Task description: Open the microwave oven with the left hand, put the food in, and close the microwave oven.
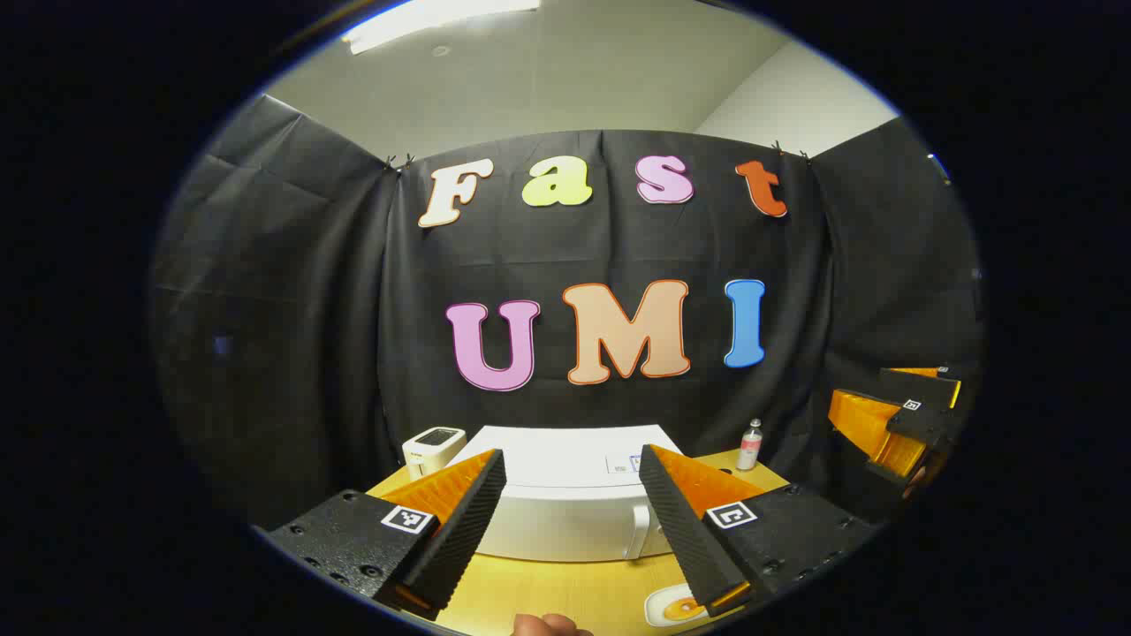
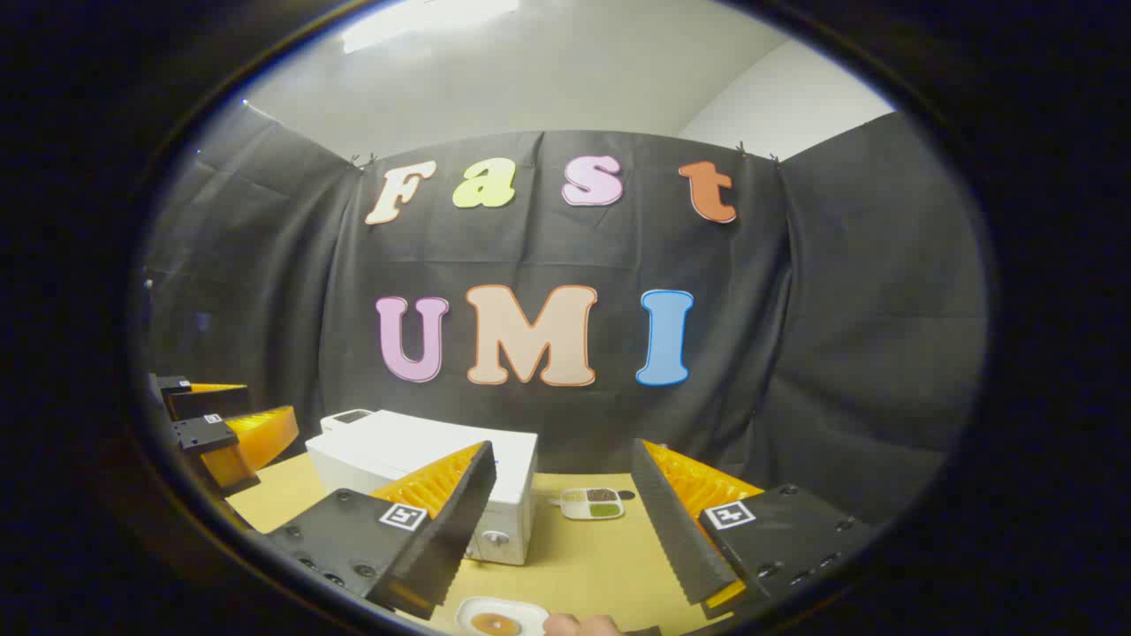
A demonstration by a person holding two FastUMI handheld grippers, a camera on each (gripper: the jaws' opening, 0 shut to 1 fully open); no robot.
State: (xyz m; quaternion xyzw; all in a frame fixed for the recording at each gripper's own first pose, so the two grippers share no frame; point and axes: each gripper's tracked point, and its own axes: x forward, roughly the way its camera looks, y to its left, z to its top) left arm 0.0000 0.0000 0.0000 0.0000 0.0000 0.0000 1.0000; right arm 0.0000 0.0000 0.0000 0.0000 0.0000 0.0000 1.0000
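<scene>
Where the lower frame edge cuts off the food plate, microwave oven closed at bench centre, left gripper and right gripper spread wide, both released, touching nothing.

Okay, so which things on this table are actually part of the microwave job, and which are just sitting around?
Part of the job:
- microwave oven, door shut, handle at its right
- plate of food at the near table edge
- left gripper, open
- right gripper, open

Just lying about:
- small bottle
- divided tray
- small white device left of the oven
</scene>
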